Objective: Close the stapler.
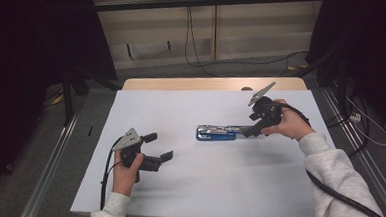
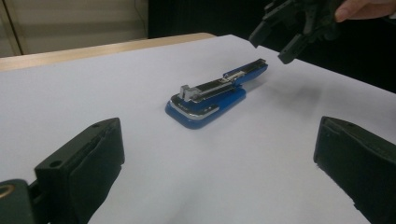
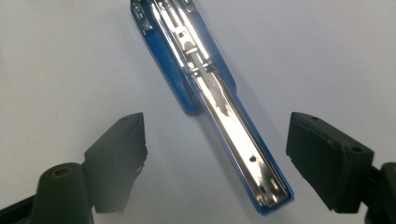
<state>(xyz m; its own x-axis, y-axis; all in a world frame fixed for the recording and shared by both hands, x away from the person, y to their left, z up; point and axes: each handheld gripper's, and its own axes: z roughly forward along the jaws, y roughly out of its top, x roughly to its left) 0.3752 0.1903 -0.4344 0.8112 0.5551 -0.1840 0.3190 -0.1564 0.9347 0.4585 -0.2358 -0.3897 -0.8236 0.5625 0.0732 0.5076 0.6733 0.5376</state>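
On the left side of the white counter (image 1: 202,184), I hold my left hand-held gripper (image 1: 158,146) low over the sheet. Its jaws are released and stand wide apart, and nothing is between them. They point to the right, toward the middle of the counter, well apart from the blue stapler (image 1: 219,133).

Near the middle, a little to the right, the stapler lies flat on the counter. It is folded open, so the blue base and the metal magazine make one long line. The long axis goes left to right across the counter in the high view. The wider blue end points to my left hand, and the thin metal end points to my right hand. In the right gripper view the stapler (image 3: 210,93) runs diagonally, and its upper end is cut off by the top edge.

At the right, my right hand-held gripper (image 1: 252,131) is over the thin end of the stapler. Its jaws are released, one on each side of the metal rail, and the pads do not press on it. Whether a pad touches the rail in the high view is hard to make out, because the hand-held gripper covers that end.
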